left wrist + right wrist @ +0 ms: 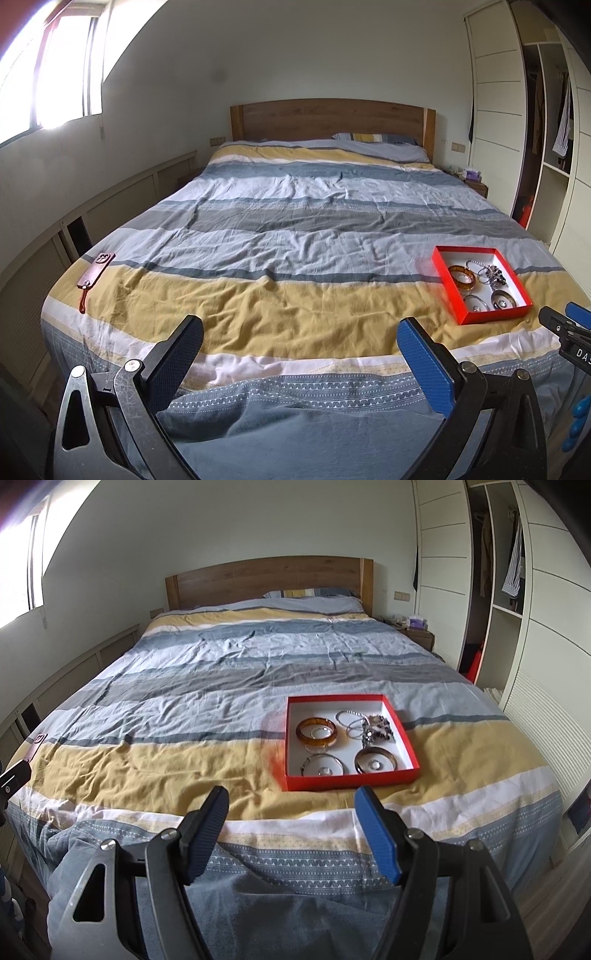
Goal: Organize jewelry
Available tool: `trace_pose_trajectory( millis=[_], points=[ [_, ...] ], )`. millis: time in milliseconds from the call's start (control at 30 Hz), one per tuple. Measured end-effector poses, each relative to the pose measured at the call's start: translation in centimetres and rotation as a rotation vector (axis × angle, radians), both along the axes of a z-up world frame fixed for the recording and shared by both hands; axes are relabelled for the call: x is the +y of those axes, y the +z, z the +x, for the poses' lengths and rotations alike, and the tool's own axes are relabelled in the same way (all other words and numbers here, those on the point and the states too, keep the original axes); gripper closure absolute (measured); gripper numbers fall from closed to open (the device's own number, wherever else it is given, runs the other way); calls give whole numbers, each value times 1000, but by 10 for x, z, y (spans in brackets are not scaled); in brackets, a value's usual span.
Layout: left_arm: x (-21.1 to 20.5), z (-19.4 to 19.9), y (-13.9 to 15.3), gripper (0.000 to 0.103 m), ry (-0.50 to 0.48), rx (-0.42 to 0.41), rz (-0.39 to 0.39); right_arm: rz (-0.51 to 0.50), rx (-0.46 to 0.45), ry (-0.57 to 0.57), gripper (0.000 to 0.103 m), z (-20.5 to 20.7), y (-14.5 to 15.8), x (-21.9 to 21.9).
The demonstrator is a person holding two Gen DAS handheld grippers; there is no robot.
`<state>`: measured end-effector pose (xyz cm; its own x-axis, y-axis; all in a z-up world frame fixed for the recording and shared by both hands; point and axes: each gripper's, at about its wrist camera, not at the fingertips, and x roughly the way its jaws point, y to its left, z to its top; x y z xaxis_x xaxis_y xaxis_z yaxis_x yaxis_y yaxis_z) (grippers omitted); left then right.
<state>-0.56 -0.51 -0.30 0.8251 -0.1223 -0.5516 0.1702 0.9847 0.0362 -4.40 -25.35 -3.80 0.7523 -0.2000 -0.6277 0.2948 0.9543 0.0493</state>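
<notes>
A shallow red box (pixel 291 731) with a white inside lies on the bed's yellow stripe, near the foot at the right; it also shows in the left wrist view (pixel 445 284). In it lie an amber bangle (pixel 316 732), a silver bangle (pixel 322 765), a dark bangle (pixel 375 760), thin silver chains (pixel 350 720) and a dark beaded piece (pixel 376 731). My right gripper (pixel 291 814) is open and empty, just short of the box's near edge. My left gripper (pixel 301 341) is open and empty over the foot of the bed, left of the box.
A brown leather phone case with a strap (pixel 95 271) lies near the bed's left edge. The striped duvet (pixel 295 229) covers the bed up to a wooden headboard (pixel 332 118). An open wardrobe (pixel 502 590) stands at the right, low cabinets (pixel 74 214) along the left wall.
</notes>
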Motion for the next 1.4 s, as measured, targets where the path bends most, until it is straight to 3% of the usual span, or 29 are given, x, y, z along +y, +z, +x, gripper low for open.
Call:
trace_pose_trajectory(
  millis=[1400],
  points=[
    [-4, 34, -45, 1, -14, 128, 31, 19, 96, 7, 34, 27, -37, -4]
  ],
)
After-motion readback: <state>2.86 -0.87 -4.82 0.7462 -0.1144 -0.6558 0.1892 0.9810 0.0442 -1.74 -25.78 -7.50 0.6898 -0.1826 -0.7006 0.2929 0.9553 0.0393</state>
